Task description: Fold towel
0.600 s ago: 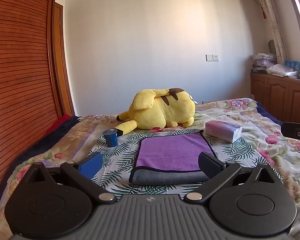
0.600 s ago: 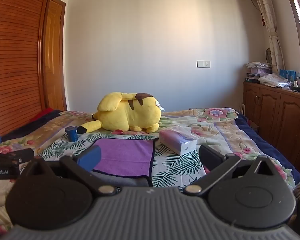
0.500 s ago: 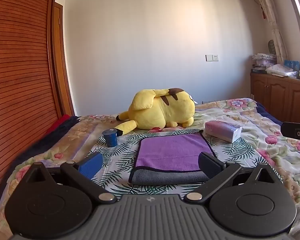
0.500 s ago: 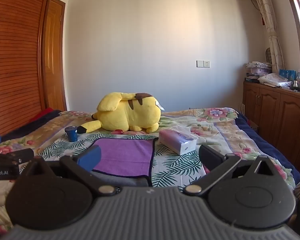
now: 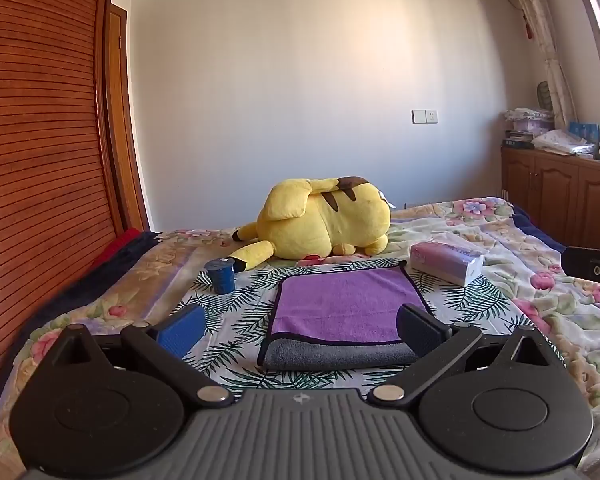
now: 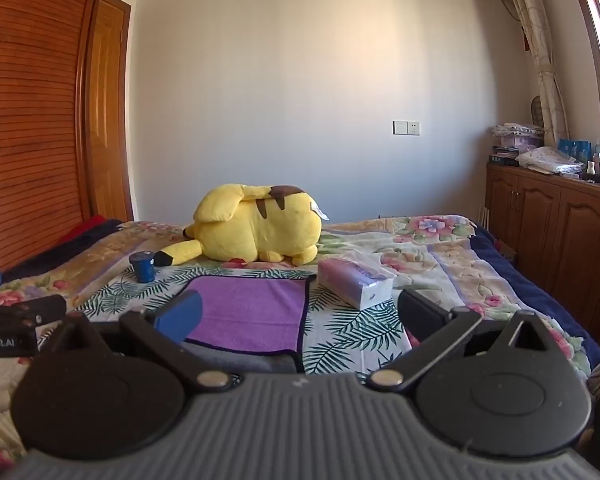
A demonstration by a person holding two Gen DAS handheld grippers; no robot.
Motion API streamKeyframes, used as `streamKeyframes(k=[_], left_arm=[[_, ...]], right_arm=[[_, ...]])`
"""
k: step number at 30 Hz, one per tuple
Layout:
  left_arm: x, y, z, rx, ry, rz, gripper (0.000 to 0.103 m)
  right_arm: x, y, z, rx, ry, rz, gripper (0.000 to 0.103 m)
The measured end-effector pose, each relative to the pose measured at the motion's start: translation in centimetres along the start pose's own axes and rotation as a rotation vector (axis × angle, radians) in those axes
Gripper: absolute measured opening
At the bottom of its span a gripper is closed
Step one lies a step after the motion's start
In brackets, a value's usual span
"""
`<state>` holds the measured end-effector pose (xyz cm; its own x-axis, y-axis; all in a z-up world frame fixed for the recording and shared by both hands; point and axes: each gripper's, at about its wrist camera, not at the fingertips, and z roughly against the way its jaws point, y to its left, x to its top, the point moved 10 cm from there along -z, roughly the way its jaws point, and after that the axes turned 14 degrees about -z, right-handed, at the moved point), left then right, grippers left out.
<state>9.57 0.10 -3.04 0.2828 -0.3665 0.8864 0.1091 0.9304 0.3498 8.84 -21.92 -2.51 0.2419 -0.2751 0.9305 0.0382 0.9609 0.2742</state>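
Apparently partway: left of the towel (image 5: 346,312), a blue cup (image 5: 220,276); towel itself flat on the bedspread (image 5: 540,280), purple layer folded over grey, further folds likely left. Right of the towel, a tissue pack (image 5: 446,262). Left gripper (image 5: 300,326) and right gripper (image 6: 300,314) spread wide, holding nothing, short of the towel.

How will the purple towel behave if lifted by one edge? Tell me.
The purple towel lies limp and flat on the bedspread, so it would likely droop. Its folded grey layer would probably fall open. It looks soft, likely light.
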Motion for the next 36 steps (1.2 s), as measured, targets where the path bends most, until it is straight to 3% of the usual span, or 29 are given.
streamKeyframes(k=[36], left_arm=[[-0.58, 0.11, -0.5, 0.0, 0.006, 0.003, 0.087]], right_arm=[[0.06, -0.01, -0.06, -0.002, 0.0, 0.002, 0.103]])
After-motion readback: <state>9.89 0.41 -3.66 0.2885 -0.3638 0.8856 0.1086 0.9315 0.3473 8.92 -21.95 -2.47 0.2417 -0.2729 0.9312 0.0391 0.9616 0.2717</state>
